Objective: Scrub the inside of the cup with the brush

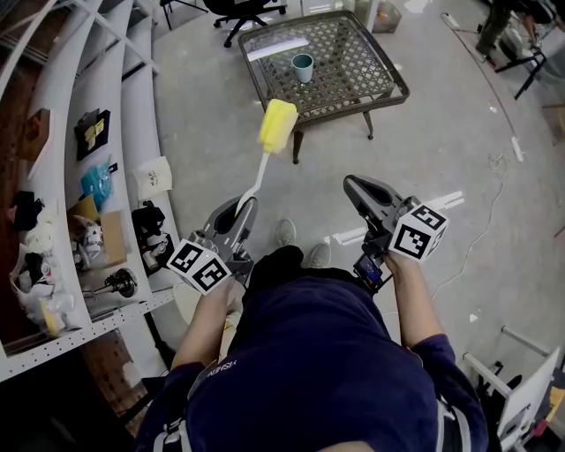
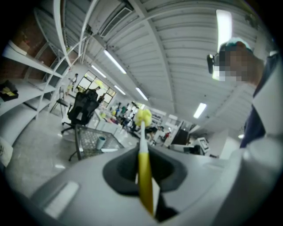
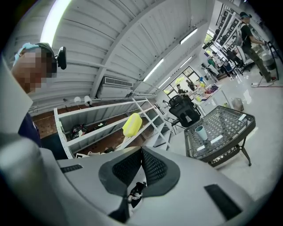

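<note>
A teal cup (image 1: pixel 303 67) stands upright on a low glass-topped wicker table (image 1: pixel 353 79), far ahead of me; it also shows in the left gripper view (image 2: pixel 101 142) and the right gripper view (image 3: pixel 200 132). My left gripper (image 1: pixel 244 210) is shut on the handle of a brush with a yellow sponge head (image 1: pixel 277 125), which sticks up and forward; in the left gripper view the brush (image 2: pixel 144 163) runs out between the jaws. My right gripper (image 1: pixel 359 187) is shut and holds nothing. In the right gripper view the gripper (image 3: pixel 141 152) has its jaws together, with the sponge head (image 3: pixel 132 124) at the left.
White metal shelves (image 1: pixel 97 132) with bags and tools run along my left. A white strip (image 1: pixel 276 48) lies on the table near the cup. A black office chair (image 1: pixel 240 12) stands beyond the table. Cables and white bars lie on the concrete floor (image 1: pixel 459 150) to the right.
</note>
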{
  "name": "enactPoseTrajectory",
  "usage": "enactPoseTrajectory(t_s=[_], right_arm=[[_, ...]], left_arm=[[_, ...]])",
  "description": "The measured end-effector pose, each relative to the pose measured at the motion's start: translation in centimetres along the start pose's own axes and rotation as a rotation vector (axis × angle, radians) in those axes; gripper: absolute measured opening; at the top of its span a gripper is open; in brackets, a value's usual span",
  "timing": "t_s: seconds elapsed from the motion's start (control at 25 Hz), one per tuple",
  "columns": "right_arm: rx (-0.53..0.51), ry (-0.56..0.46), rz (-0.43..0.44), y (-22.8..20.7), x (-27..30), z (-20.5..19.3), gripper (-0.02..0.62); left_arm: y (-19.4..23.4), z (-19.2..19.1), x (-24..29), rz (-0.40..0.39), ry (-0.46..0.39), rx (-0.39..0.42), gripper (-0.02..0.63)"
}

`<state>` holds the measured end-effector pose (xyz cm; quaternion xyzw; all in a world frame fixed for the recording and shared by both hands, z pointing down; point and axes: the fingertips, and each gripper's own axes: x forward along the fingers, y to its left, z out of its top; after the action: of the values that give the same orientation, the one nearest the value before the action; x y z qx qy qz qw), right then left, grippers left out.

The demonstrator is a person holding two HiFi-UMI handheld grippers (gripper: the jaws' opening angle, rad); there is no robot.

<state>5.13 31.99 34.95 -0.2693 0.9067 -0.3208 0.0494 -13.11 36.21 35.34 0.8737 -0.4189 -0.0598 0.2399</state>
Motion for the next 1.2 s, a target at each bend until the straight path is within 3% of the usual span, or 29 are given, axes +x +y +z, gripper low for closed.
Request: enactPoseTrajectory(t_s=[0.52, 1.2], right_arm=[[0.03, 0.025, -0.01, -3.9, 2.6, 1.9, 0.006], [0.068, 0.024, -0.045, -11.5, 14.5, 6.8, 0.006]], left_arm=[[4.0, 1.1, 4.6, -0.008, 0.0, -0.04, 0.032], [17.1, 6.5, 11.7, -0.014, 0.063, -0.051, 0.032]])
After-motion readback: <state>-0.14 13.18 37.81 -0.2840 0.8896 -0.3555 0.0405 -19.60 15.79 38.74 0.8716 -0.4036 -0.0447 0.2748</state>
